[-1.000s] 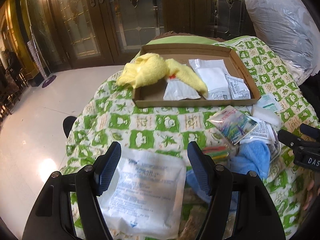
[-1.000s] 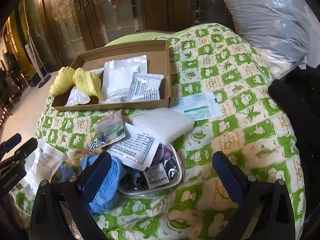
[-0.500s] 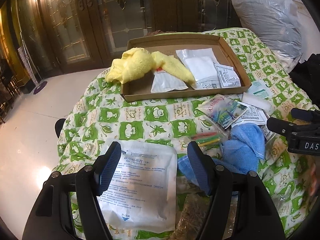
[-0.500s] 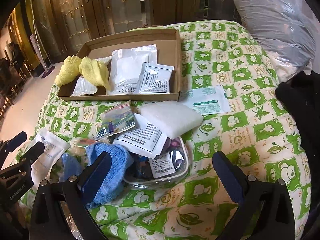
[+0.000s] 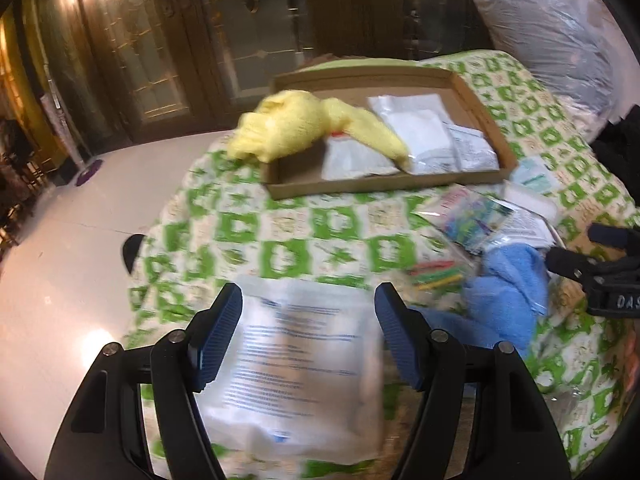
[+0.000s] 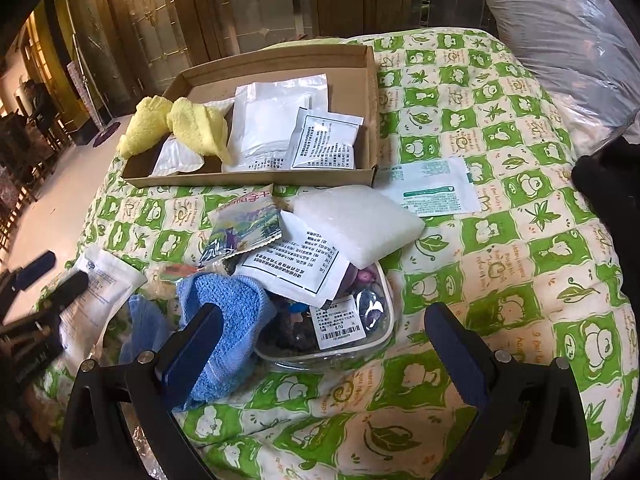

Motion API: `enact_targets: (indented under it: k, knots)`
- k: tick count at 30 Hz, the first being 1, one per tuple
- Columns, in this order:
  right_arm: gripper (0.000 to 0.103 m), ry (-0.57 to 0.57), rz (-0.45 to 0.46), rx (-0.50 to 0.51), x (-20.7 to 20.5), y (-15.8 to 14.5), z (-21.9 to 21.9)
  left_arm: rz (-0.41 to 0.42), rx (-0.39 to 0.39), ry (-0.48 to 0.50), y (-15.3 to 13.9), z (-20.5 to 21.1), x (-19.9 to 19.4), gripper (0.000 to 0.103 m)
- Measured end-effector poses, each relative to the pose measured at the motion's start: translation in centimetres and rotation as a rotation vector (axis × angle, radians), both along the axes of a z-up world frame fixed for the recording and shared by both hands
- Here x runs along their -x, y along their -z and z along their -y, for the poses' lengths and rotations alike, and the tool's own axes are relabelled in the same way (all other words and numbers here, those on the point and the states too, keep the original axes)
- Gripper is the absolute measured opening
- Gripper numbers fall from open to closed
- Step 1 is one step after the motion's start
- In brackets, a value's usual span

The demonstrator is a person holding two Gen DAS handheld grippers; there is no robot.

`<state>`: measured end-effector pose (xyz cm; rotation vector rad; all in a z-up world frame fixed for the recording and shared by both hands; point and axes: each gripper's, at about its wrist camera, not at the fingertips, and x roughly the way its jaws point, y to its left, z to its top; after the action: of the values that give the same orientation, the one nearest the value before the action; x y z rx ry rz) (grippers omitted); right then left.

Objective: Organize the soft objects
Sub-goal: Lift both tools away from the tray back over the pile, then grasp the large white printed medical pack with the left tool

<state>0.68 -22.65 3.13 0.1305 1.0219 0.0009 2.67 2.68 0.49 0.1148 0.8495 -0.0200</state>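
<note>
Fingers [image 5: 224, 340] of my left gripper [image 5: 308, 340] stand apart, empty, straddling the white packet [image 5: 296, 364] just below, its long axis running away from me toward the cardboard tray [image 5: 384, 186]. My right gripper [image 6: 320, 356] gapes too, over the blue cloth [image 6: 228, 316].

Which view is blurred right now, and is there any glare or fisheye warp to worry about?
Left wrist view: motion blur all over; the print on the white pouch is unreadable and the yellow towel is smeared, with lamp glare on the floor. Right wrist view: sharp; the label on the clear bag is crisp. Both views: edges bend and corners go dark.
</note>
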Motion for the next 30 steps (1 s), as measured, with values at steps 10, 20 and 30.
enact_targets:
  k: [10, 20, 30]
  knots:
    - [0.102, -0.012, -0.006, -0.007, 0.0, 0.3, -0.1, -0.047, 0.129, -0.079, -0.2, -4.7, -0.1, 0.068]
    - [0.102, -0.023, -0.005, -0.012, 0.0, 0.6, -0.3, -0.216, -0.023, 0.040, 4.4, 0.0, -0.6, 0.077]
    - [0.101, -0.037, 0.007, -0.029, -1.0, 0.9, 0.0, -0.208, -0.014, 0.089, 5.1, 2.0, -0.4, 0.070]
